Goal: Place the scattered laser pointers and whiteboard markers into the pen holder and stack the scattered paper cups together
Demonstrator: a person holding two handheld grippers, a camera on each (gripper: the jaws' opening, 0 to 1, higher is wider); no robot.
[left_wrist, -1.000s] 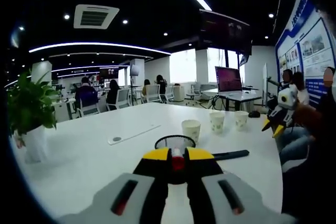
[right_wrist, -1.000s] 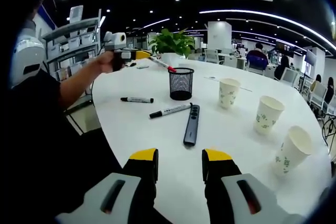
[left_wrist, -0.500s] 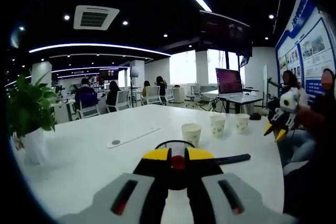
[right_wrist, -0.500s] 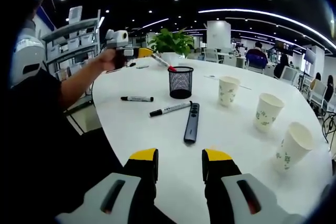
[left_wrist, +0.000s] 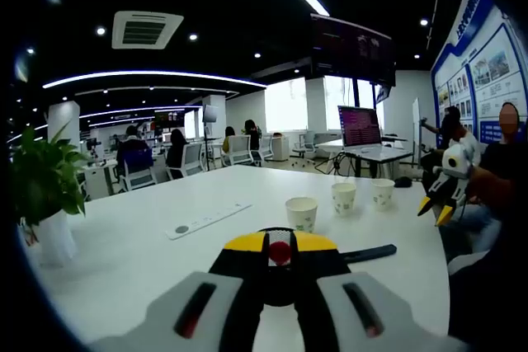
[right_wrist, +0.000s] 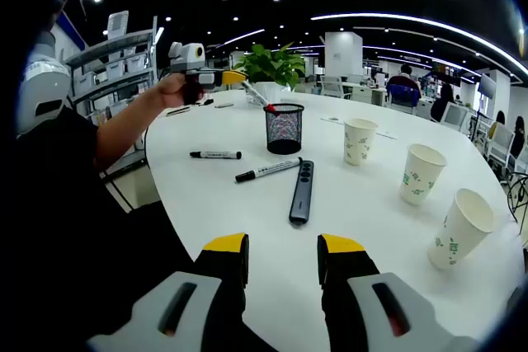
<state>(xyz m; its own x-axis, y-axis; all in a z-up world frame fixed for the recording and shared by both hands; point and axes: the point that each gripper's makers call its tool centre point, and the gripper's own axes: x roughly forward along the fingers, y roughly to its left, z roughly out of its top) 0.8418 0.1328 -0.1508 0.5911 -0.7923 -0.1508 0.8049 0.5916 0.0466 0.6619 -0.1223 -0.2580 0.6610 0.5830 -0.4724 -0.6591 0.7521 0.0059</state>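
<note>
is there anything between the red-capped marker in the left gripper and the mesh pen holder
Nothing visible. In the right gripper view the left gripper holds the red-capped marker tilted, its tip just above the open rim of the pen holder, with only air between.

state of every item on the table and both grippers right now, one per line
left gripper: shut on a red-tipped marker, over the pen holder
right gripper: open, holding nothing
pen holder: upright
two markers: lying flat on the table
laser pointer: lying flat
three paper cups: upright, unstacked
</note>
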